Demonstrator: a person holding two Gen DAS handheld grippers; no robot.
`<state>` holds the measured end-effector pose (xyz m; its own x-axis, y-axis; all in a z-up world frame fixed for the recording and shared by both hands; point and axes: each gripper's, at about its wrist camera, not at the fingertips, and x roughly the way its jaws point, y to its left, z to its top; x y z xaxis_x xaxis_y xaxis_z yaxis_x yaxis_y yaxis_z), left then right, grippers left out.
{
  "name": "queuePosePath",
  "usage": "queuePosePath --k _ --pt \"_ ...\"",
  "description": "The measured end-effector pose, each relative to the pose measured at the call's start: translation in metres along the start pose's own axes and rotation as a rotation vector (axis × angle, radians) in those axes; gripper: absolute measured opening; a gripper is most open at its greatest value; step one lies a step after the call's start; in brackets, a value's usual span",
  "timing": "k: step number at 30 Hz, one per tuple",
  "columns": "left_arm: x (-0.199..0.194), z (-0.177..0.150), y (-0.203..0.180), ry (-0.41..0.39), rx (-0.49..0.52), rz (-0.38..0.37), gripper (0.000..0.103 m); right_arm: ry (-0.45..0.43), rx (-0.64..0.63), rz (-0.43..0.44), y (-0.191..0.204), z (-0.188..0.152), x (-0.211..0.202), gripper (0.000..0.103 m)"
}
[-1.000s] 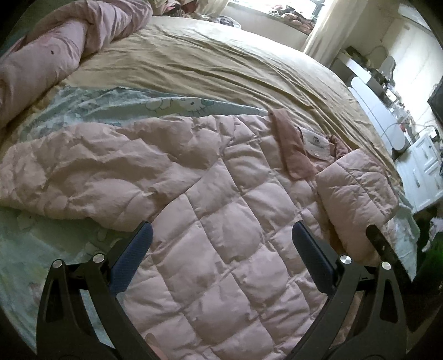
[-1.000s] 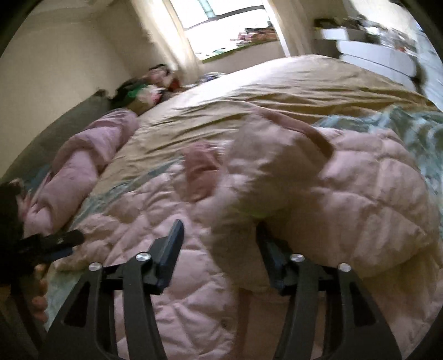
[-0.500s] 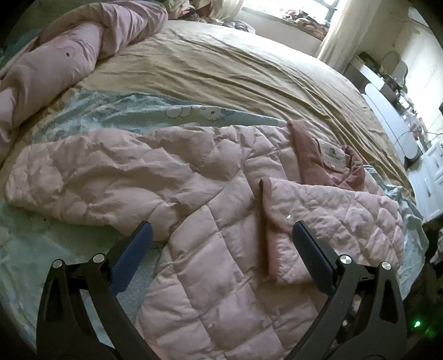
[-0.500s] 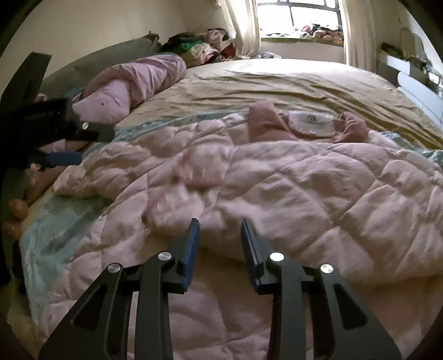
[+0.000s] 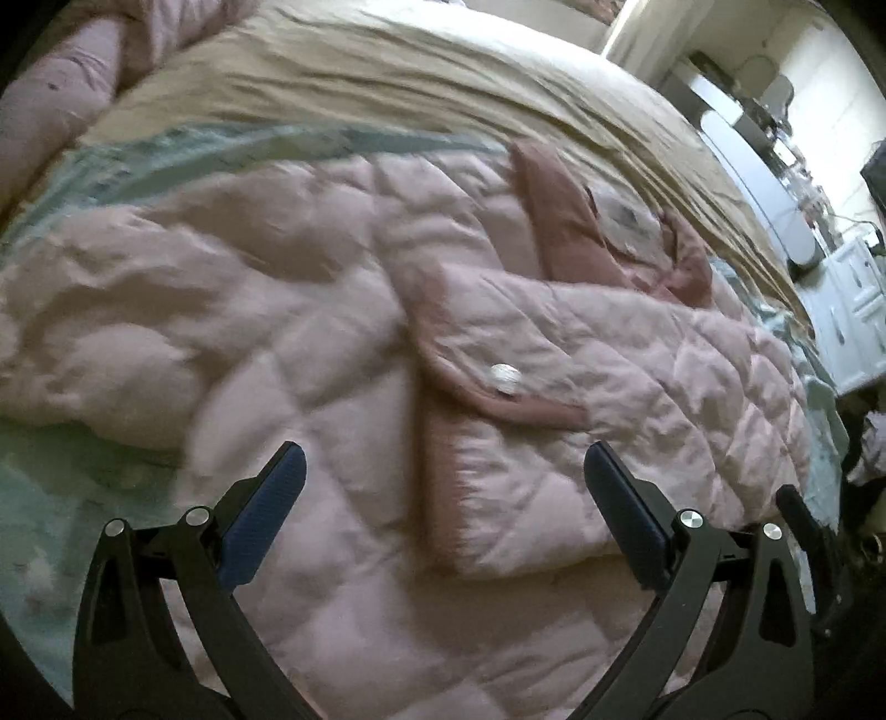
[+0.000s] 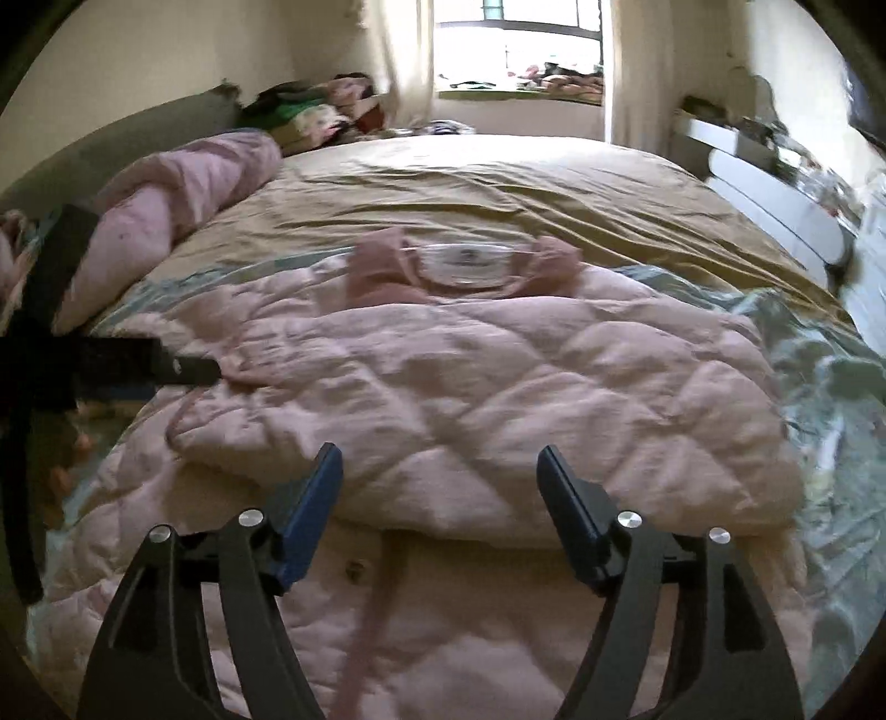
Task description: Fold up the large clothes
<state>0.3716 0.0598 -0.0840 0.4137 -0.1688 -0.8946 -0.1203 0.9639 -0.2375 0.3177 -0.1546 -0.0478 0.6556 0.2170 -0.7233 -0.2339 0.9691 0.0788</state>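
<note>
The pink quilted jacket lies spread across the bed, collar pointing toward the window, its white neck label facing up. The right-hand side of it is folded over onto the middle: the folded panel lies flat on the body, its darker pink edge running down the centre, a silver snap showing on that edge. The left sleeve stretches out flat toward the left, over the pale green sheet. Beyond the collar the tan bedcover runs wide to the far end of the bed. A rolled pink duvet lines the left side, with clothes piled in the far corner behind it. On the right, the mattress edge drops off close to white furniture.

Left gripper hangs over the jacket's lower middle, jaws spread wide, nothing between them, blue pads not visibly touching the fabric. Right gripper hovers over the near edge of the folded panel, jaws also wide apart and empty. In the right wrist view the other gripper shows as a dark shape at the left edge, over the sleeve side. Both views are a bit smeared by motion blur, so fine creases are hard to read.
</note>
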Motion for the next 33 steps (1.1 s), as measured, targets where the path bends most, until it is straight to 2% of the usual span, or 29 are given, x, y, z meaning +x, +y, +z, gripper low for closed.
queuePosePath --k 1,3,5,6,7,8,12,16,19,27,33 --pt "0.004 -0.001 -0.003 -0.003 0.000 0.000 0.093 0.002 0.015 -0.004 -0.006 0.000 -0.001 0.072" --pt "0.011 0.000 -0.012 -0.004 0.014 -0.005 0.075 0.006 0.023 -0.019 -0.015 -0.001 0.000 0.072" --pt "0.016 0.001 -0.020 -0.005 0.041 -0.003 0.043 0.003 0.024 -0.032 -0.022 -0.002 -0.003 0.072" --pt "0.016 0.001 -0.025 -0.018 0.066 0.037 0.038 0.002 0.025 -0.040 -0.027 -0.003 -0.004 0.072" --pt "0.016 0.001 -0.029 -0.028 0.086 0.062 0.021 0.002 0.029 -0.045 -0.031 -0.004 -0.005 0.072" --pt "0.015 0.000 -0.033 -0.047 0.118 0.092 0.011 0.002 0.034 -0.051 -0.035 -0.004 -0.006 0.072" --pt "0.001 0.003 -0.031 -0.091 0.156 0.055 0.003 0.002 0.055 -0.088 -0.050 -0.002 -0.010 0.072" --pt "-0.035 0.017 -0.027 -0.190 0.192 0.058 0.001 -0.025 0.072 -0.123 -0.066 0.004 -0.016 0.072" --pt "-0.052 0.022 -0.025 -0.249 0.220 0.094 0.001 -0.042 0.094 -0.154 -0.078 0.008 -0.018 0.072" --pt "-0.006 0.006 -0.010 -0.160 0.241 0.176 0.001 0.035 0.119 -0.230 -0.092 0.018 0.016 0.072" --pt "0.005 0.000 -0.007 -0.143 0.260 0.196 0.001 0.077 0.135 -0.249 -0.106 0.020 0.039 0.072"
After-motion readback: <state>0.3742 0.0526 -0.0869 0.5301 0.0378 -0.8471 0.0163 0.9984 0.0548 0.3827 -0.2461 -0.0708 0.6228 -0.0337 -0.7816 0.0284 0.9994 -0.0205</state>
